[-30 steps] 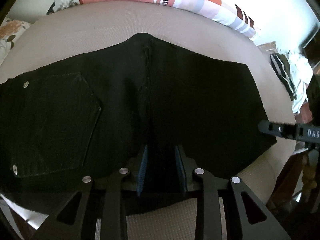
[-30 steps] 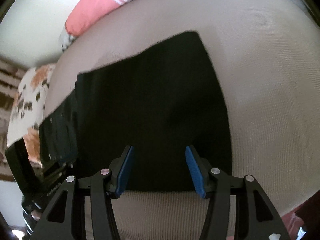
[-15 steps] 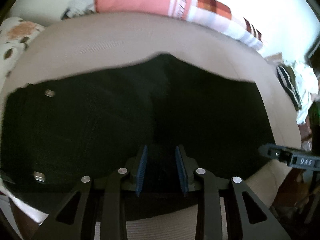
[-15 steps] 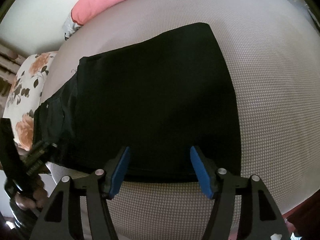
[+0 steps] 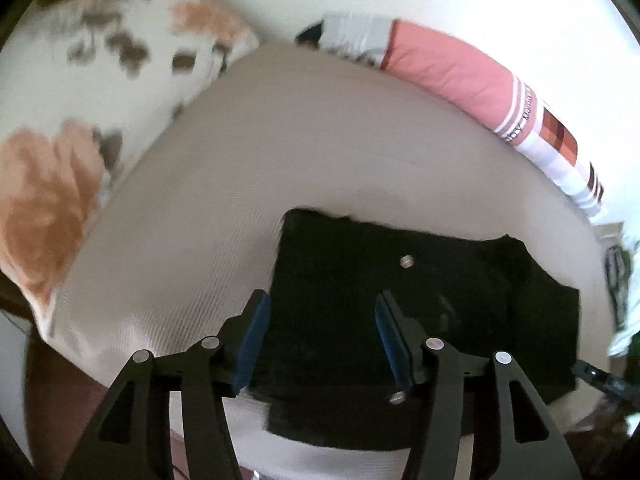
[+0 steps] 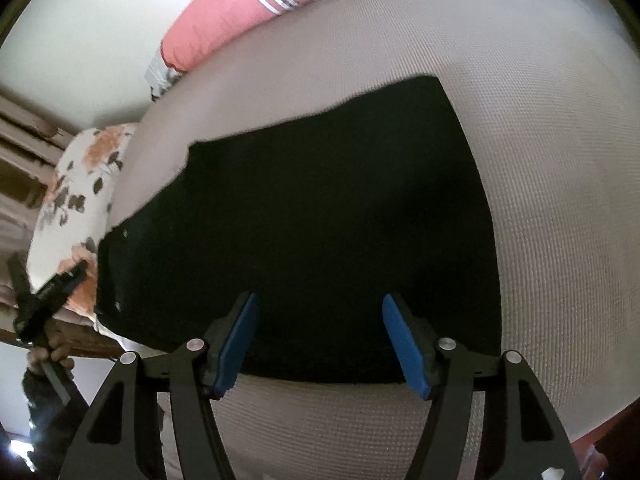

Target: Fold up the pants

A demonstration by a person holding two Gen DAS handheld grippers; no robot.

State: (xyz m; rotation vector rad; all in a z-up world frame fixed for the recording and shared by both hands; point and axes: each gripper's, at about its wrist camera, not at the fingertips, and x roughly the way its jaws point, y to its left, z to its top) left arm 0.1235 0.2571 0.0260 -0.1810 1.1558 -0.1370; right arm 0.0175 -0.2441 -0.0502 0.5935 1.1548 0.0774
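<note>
The black pants [image 5: 440, 300] lie folded flat on the beige bed [image 5: 320, 140], metal rivets showing at the waist end. My left gripper [image 5: 320, 336] hovers over that end. Its jaws are opening, with nothing pinched between the blue pads; the cloth lies beneath them. In the right wrist view the pants [image 6: 320, 220] fill the middle, and my right gripper [image 6: 320, 344] stands open over their near edge, pads apart from the cloth. A hand [image 6: 50, 356] holds the left gripper at the far left edge.
A pink striped pillow [image 5: 452, 76] lies along the far side against the white wall. A floral pillow [image 5: 60, 180] sits at the left end of the bed. Loose clothes [image 5: 624, 280] are piled off the right end. The bed's near edge drops off below the grippers.
The left gripper swung left along the pants to the waist end and its jaws widened. The right gripper stayed over the near edge, and its jaws spread a little.
</note>
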